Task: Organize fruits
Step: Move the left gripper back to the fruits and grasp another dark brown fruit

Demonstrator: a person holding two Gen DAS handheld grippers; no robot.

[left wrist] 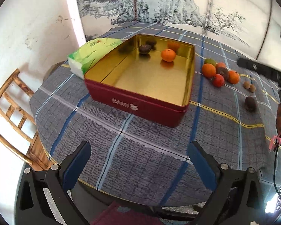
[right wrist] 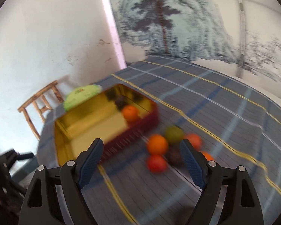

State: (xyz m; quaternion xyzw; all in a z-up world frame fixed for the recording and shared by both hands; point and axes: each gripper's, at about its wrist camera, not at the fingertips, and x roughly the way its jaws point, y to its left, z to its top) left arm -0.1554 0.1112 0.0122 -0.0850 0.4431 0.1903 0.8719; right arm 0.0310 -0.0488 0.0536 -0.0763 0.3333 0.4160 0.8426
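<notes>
A red tin [left wrist: 140, 103] with a gold inside holds an orange [left wrist: 168, 55] and a dark fruit [left wrist: 145, 49] at its far end. To its right on the cloth lies a pile of fruit [left wrist: 220, 73]: oranges, a red one, a green one, a dark one. A lone dark fruit [left wrist: 250, 103] and two small brown ones [left wrist: 249, 86] lie further right. My left gripper [left wrist: 140, 157] is open and empty, in front of the tin. My right gripper [right wrist: 142, 150] is open and empty, above the pile [right wrist: 159, 150], beside the tin [right wrist: 121, 140]; this view is blurred.
A green tissue pack [left wrist: 88, 56] lies behind the tin's left side. A wooden chair [left wrist: 11, 112] stands left of the round table with its plaid cloth [left wrist: 140, 150]. The wall is close behind. The right gripper's dark body [left wrist: 262, 71] shows at the right edge.
</notes>
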